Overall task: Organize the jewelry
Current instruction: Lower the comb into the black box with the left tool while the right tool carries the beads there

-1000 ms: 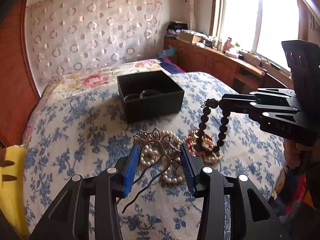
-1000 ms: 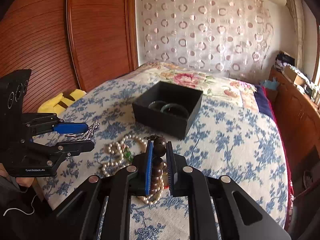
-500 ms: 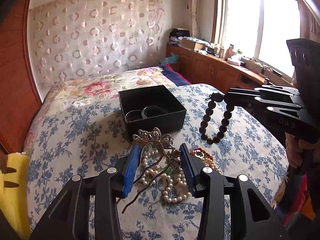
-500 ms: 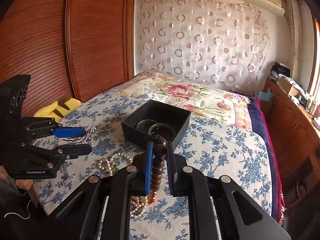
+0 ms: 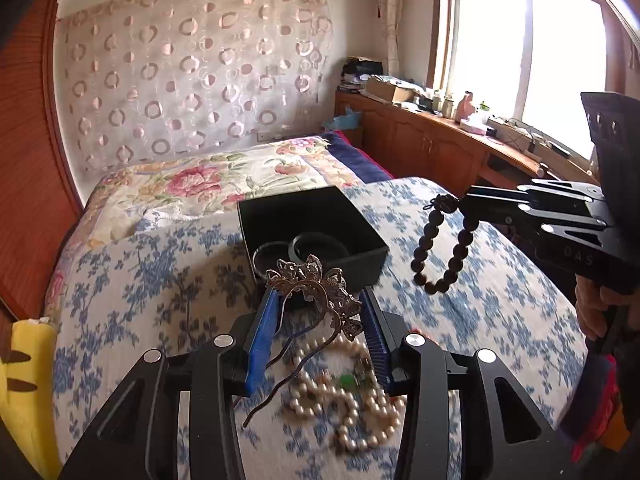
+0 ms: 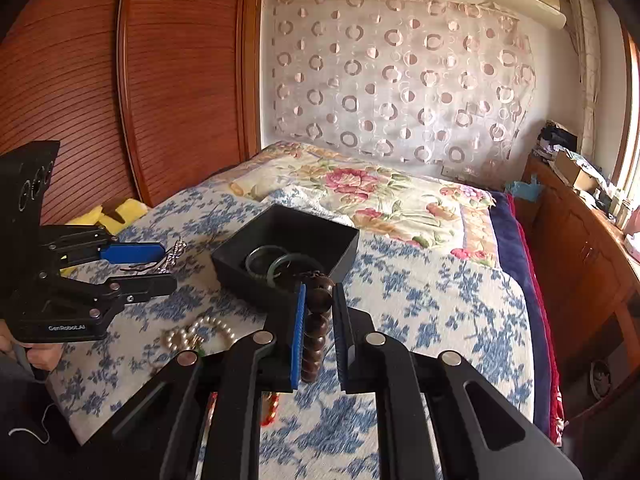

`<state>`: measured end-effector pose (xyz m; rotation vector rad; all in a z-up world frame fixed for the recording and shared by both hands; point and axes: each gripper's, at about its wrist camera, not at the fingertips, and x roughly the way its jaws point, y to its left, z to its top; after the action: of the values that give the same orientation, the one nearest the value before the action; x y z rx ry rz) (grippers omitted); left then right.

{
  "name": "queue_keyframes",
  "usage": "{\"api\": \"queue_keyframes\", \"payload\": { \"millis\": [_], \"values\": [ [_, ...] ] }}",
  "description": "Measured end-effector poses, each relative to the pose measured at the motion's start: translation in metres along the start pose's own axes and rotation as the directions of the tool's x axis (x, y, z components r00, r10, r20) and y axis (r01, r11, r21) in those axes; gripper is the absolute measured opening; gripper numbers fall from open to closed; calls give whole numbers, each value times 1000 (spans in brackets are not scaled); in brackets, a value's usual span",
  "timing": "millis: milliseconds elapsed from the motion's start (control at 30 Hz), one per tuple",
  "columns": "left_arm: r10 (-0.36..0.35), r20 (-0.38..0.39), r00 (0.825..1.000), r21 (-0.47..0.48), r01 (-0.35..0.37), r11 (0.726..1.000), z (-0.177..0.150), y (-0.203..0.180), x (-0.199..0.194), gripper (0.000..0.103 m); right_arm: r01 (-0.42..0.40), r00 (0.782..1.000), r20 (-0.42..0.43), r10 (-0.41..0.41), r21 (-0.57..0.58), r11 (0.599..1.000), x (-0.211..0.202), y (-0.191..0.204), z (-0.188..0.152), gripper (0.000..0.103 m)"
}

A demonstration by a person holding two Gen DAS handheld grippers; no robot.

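My left gripper (image 5: 316, 304) is shut on an ornate silver hairpin (image 5: 310, 280), whose prongs trail down toward the bed. A dark wooden bead bracelet (image 5: 440, 256) hangs from my right gripper (image 5: 466, 204), which is shut on it. From the right wrist, those beads (image 6: 318, 328) sit between the pads of the right gripper (image 6: 319, 300). Just ahead of both is a black open box (image 5: 288, 198) with two bangles (image 5: 318, 246) inside. The right wrist view shows the box (image 6: 248, 284), the left gripper (image 6: 156, 266) and the hairpin (image 6: 174, 256). A pearl necklace (image 5: 352, 408) lies on the bedspread.
The bed has a blue floral spread (image 5: 140, 280). A yellow cushion (image 5: 24, 380) lies at its left edge. A wooden sideboard (image 5: 440, 148) with clutter runs under the window on the right. A wooden wardrobe (image 6: 80, 80) stands left. A red bead string (image 6: 272, 408) lies under the right gripper.
Both grippers have risen and moved forward toward the black box, carrying the hairpin and the bead bracelet. The bracelet now hangs clear of the jewelry pile.
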<state>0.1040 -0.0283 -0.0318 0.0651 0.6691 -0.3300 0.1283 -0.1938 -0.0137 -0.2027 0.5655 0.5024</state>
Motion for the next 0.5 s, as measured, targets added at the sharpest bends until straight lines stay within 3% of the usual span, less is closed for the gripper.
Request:
{"api": "queue_keyframes", "payload": {
  "millis": [500],
  "values": [
    [-1,-10,1000,-35,1,999,57,11,61,40,-69,991,111,69,2,998,22,-29,65,15]
  ]
}}
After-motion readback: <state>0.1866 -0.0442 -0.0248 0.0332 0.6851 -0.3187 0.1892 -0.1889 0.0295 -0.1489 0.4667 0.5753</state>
